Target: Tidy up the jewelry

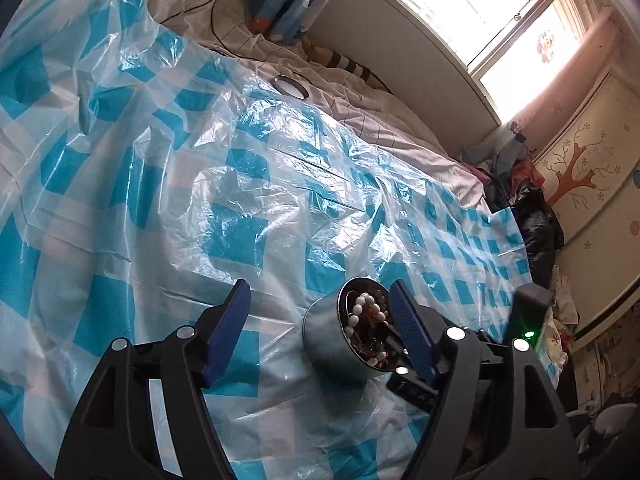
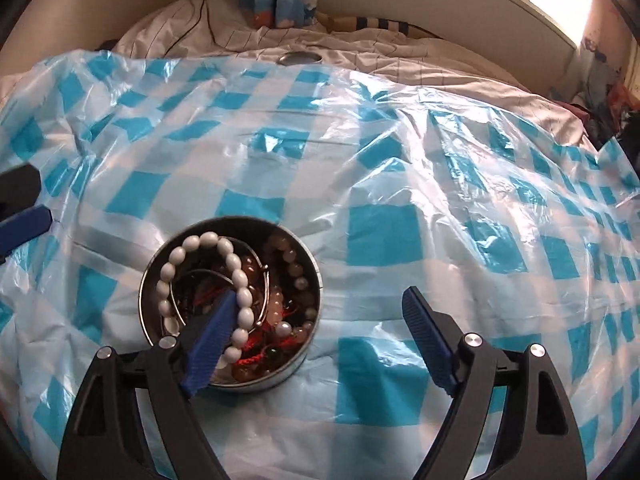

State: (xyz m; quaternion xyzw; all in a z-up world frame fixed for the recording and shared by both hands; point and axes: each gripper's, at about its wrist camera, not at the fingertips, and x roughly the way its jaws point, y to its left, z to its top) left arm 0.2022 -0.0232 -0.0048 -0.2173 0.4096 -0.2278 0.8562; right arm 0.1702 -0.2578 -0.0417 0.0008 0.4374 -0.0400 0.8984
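Observation:
A round metal tin stands on the blue-checked plastic sheet, filled with jewelry. On top lies a white bead bracelet, over thin metal bangles and amber and pale beads. My right gripper is open. Its left finger hangs over the tin's contents beside the white bracelet, and its right finger is off to the side over the sheet. The tin sits between the spread fingers of my open left gripper, close to the right finger. Neither gripper holds anything.
The tin's lid lies at the far edge of the plastic sheet on the rumpled white bedding. A black cable runs over the pillow. Dark bags and clothes pile up beside the bed on the right, under the window.

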